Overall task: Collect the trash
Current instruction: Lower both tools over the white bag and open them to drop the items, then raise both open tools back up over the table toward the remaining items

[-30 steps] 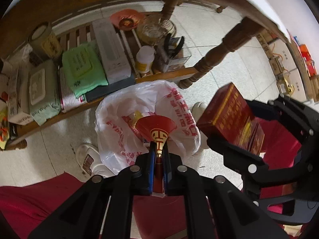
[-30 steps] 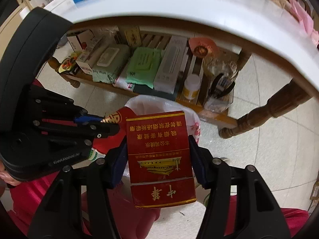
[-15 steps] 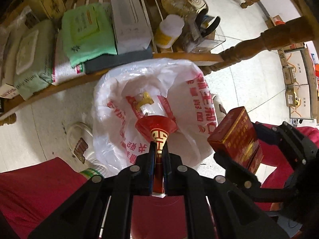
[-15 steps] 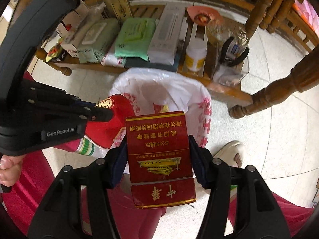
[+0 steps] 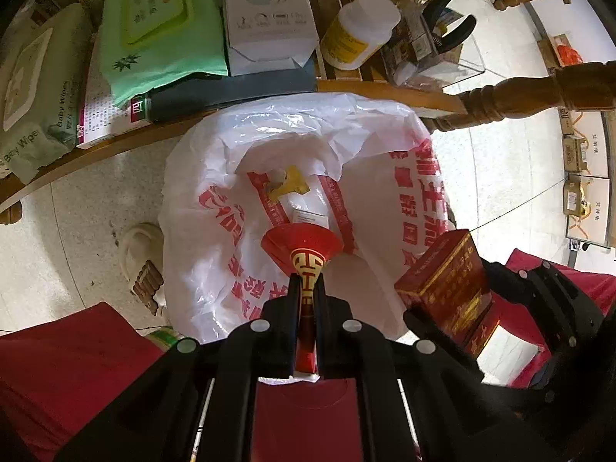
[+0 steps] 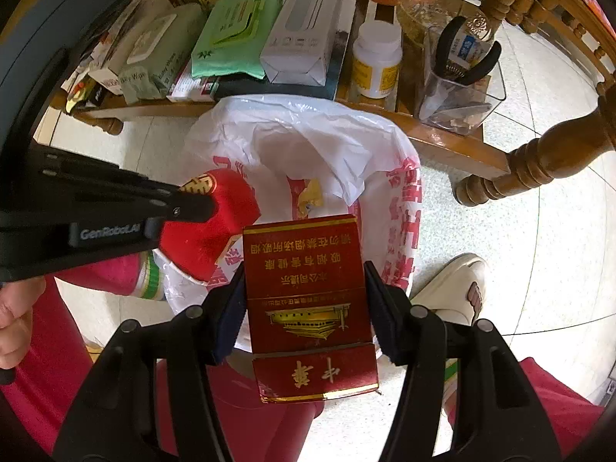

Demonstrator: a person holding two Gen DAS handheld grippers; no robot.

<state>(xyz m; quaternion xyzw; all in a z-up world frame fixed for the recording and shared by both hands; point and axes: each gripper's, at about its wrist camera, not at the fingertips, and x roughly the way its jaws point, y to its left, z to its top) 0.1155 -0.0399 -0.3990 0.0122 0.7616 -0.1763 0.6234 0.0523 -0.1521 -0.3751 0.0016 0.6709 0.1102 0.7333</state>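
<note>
A white plastic bag (image 5: 292, 142) with red print stands open on the floor, also in the right wrist view (image 6: 327, 142). Yellow and white scraps (image 5: 287, 184) lie inside it. My left gripper (image 5: 307, 288) is shut on a red paper cup (image 5: 302, 242) with a gold emblem, held above the bag's mouth; it shows in the right wrist view (image 6: 215, 223). My right gripper (image 6: 304, 285) is shut on a red cigarette pack (image 6: 308, 281), held over the bag's near rim; the pack shows at right in the left wrist view (image 5: 446, 281).
A low wooden shelf (image 6: 435, 134) behind the bag carries wipes packs (image 5: 154, 30), a white box (image 5: 265, 11), a pill bottle (image 6: 377, 61) and a clear holder with pliers (image 6: 462, 77). A turned table leg (image 6: 539, 161) stands right. Red-trousered legs and shoes (image 6: 454, 288) flank the bag.
Both grippers have come lower and closer over the bag with their loads. The bag's mouth now fills more of both views. Both grips are unchanged.
</note>
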